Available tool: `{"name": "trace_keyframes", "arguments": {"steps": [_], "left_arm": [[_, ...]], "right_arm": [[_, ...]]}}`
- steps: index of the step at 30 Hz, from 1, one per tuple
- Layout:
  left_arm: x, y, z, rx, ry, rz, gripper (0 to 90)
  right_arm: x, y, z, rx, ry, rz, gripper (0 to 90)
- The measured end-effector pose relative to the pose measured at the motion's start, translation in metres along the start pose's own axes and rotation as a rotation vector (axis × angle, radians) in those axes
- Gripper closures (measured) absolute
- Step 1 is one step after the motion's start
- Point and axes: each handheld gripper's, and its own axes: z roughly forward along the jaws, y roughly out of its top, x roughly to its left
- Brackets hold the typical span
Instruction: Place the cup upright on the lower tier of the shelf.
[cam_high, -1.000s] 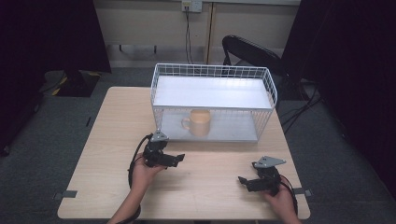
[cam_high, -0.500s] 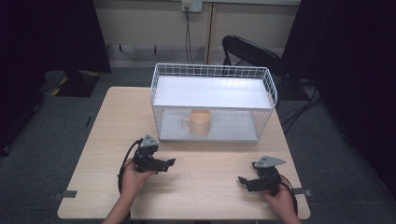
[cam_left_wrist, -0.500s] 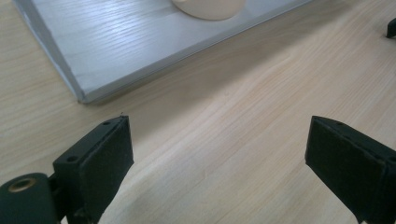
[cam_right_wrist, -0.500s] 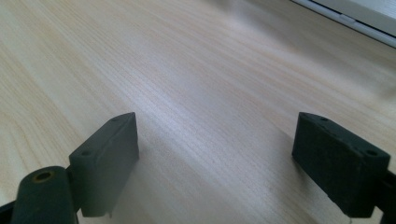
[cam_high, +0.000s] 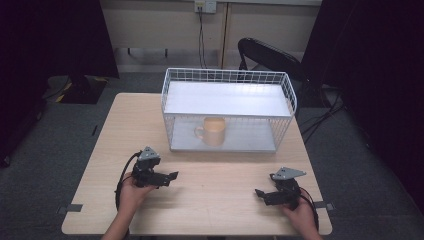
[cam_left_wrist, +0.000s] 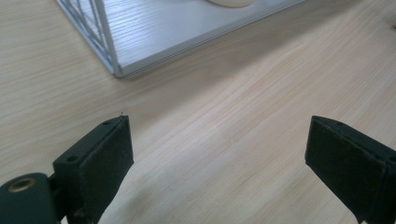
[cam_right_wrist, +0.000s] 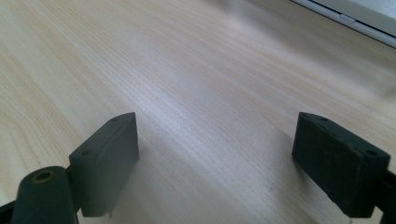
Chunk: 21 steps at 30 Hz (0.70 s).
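Observation:
A tan mug (cam_high: 216, 131) stands upright on the lower shelf of a white wire rack (cam_high: 227, 111) at the far middle of the wooden table (cam_high: 210, 200). My left gripper (cam_high: 171, 176) rests low at the near left, open and empty, jaws pointing right. In the left gripper view that gripper (cam_left_wrist: 219, 154) faces the rack's front corner (cam_left_wrist: 116, 70), and only the mug's base (cam_left_wrist: 231, 2) shows at the top edge. My right gripper (cam_high: 259, 193) sits at the near right, open and empty, pointing left. The right gripper view shows that gripper (cam_right_wrist: 217, 154) over bare wood.
A dark chair (cam_high: 270, 55) stands behind the table, with cables on the grey floor around it. Tape marks (cam_high: 74, 208) sit near the table's front corners. The rack's upper shelf (cam_high: 227, 98) carries nothing.
My left gripper has drawn back from the rack toward the near left of the table. The right gripper has stayed put.

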Motion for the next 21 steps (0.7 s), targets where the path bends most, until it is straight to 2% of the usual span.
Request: {"name": "trace_keyframes", "arguments": {"steps": [21], "left_arm": [[0.024, -0.022, -0.017, 0.02, 0.041, -0.016, 8.0]], "right_arm": [[0.0, 0.0, 0.0, 0.0, 0.001, 0.0, 13.9]]}}
